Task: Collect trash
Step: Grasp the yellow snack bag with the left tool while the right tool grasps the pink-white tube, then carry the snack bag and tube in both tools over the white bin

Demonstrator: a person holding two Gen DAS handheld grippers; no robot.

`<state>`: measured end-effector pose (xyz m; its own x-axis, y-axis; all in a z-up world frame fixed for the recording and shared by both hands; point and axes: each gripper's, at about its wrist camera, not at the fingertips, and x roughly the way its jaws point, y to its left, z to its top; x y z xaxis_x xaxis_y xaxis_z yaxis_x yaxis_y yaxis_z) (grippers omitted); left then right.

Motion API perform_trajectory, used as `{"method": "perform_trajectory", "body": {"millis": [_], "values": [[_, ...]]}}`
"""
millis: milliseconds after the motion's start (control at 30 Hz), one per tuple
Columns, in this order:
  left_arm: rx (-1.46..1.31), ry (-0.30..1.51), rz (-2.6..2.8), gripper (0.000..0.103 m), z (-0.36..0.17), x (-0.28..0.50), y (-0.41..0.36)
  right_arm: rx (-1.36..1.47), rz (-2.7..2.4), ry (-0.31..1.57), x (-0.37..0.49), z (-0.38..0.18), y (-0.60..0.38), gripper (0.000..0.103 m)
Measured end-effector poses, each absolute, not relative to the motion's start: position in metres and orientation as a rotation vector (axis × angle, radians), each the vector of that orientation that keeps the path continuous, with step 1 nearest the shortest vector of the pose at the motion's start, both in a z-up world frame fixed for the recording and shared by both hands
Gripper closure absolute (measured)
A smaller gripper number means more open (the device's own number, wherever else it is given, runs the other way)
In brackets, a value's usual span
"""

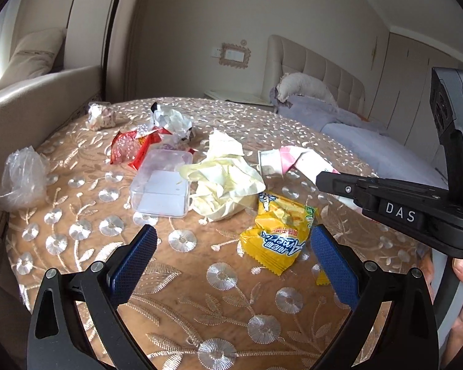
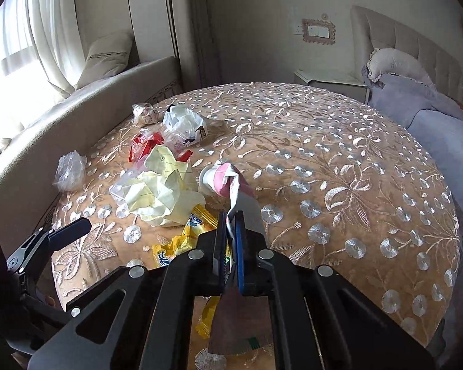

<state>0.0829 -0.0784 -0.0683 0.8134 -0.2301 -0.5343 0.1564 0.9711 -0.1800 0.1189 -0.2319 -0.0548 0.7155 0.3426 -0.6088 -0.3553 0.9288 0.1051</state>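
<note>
Pink-and-white wrapper (image 2: 228, 182): lay just right of the litter's centre on the table; its near end was pinched in the right gripper, its far end trailed toward 12 o'clock, resting on or just above the cloth.
Handling, judged: a thin, light, limp film or paper; likely to slide from the pads if tugged, so a fold or bunched edge gives the best purchase.
Right gripper (image 2: 230, 231): jaws closed flat on the wrapper's near end, with a strip of it showing between the blue pads (image 2: 239, 246).
Yellow snack packet (image 1: 276, 234): lay at 7 o'clock of the wrapper, flat and crinkled; probably slick foil, best taken at a crimped end seam.
Left gripper (image 1: 233, 254): jaws wide apart and holding nothing; the yellow packet lay just beyond its right finger.
Crumpled pale-yellow paper (image 1: 223, 182): at 9 o'clock of the wrapper, touching the packet; soft and springy, any raised ridge would serve.
Clear plastic box (image 1: 162, 182): further toward 9 o'clock, beside the paper; stiff, smooth and seemingly empty, best held by a wall.
Red wrapper (image 1: 129, 149): at 10 o'clock, partly behind the box.
White crumpled bag (image 1: 171, 120): at 11 o'clock, behind the red wrapper.
Clear plastic bag (image 1: 23, 178): far out at 9 o'clock, near the table edge.
Embroidered tablecloth (image 1: 200, 293): covered the round table under all items.
Bed (image 2: 432, 114): beyond the table at 2 o'clock.
</note>
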Motion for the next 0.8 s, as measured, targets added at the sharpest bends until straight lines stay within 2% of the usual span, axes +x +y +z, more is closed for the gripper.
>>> {"method": "perform_trajectory", "body": {"millis": [300,533,567,600,633,667,733,800], "values": [[-0.036,0.660,-0.269,0.005,-0.068,0.110,-0.127,0.014,0.359,0.622,0.105,-0.046,-0.263,0.097],[-0.031,0.865,-0.296,0.005,-0.087,0.150,-0.139,0.036,0.353,0.604,0.097,-0.045,-0.281,0.097],[-0.045,0.870,-0.301,0.008,-0.087,0.152,-0.137,0.032,0.350,0.600,0.095,-0.045,-0.282,0.097],[-0.056,0.861,-0.307,0.014,-0.087,0.151,-0.135,0.027,0.347,0.596,0.094,-0.045,-0.282,0.097],[-0.060,0.854,-0.305,0.032,-0.087,0.150,-0.134,0.027,0.347,0.590,0.091,-0.045,-0.284,0.097],[-0.058,0.845,-0.293,0.044,-0.087,0.149,-0.132,0.025,0.348,0.587,0.089,-0.045,-0.284,0.097],[-0.079,0.830,-0.314,0.055,-0.086,0.145,-0.131,0.021,0.355,0.584,0.084,-0.046,-0.285,0.097],[-0.114,0.807,-0.331,0.059,-0.084,0.138,-0.129,0.011,0.355,0.578,0.079,-0.047,-0.286,0.097]]}}
